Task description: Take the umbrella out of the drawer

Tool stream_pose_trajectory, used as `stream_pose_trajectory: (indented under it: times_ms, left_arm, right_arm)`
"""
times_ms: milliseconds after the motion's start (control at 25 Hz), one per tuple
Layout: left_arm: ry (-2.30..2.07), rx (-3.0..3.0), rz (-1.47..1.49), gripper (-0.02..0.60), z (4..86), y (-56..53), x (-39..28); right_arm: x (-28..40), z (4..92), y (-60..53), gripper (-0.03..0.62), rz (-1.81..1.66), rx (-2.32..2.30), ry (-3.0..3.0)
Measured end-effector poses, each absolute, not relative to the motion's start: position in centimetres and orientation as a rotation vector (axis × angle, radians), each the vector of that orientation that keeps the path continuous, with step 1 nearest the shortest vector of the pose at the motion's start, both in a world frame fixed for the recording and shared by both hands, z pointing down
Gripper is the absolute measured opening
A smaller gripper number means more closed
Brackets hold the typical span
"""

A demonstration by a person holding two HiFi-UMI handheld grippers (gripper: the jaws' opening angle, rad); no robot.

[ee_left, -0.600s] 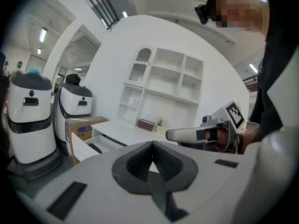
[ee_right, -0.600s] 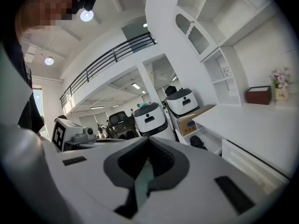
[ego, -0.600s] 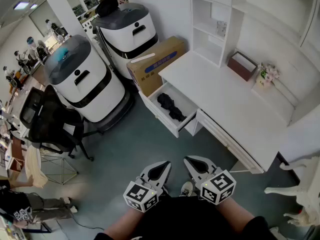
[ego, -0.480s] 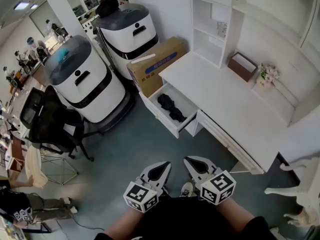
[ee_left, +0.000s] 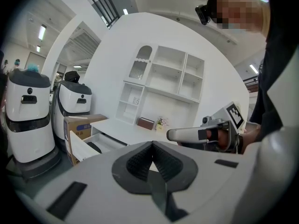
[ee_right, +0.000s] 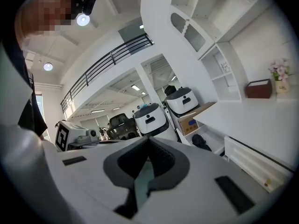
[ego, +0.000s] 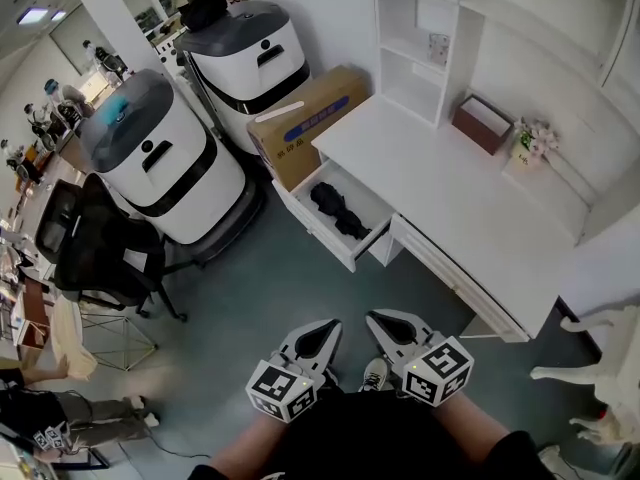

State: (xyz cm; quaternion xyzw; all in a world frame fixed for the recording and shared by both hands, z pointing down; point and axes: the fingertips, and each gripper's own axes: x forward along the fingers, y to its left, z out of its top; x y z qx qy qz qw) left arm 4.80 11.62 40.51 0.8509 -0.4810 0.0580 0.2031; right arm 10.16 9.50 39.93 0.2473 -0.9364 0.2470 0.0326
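Plainly, the umbrella (ego: 338, 214) lies well beyond right tool (ego: 380, 323).

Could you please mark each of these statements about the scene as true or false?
1. The drawer is open and the black umbrella lies inside it. True.
2. The left tool is shut on the umbrella. False: its jaws are together on nothing, and it is held close to the person's body, well away from the drawer.
3. The right tool is shut and empty. True.
4. The cardboard box stands on top of the desk. False: it stands on the floor beside the desk, right behind the open drawer.
5. A brown box sits on the desk. True.
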Motion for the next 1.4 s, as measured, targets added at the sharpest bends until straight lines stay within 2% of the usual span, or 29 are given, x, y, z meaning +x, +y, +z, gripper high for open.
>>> stream_pose_trajectory:
  times_ms: [600, 1400]
  left_arm:
    - [-1.323, 2.346, 0.17, -0.003, 41.2, 9.9, 1.9]
    - [-1.204, 2.426, 0.132, -0.003, 40.5, 4.7, -8.1]
  right_arm:
    - [7.4, 41.2, 7.6, 0.002, 0.827, 0.74, -2.835]
    - [-0.9, 40.3, 2.7, 0.002, 0.77, 0.956, -2.785]
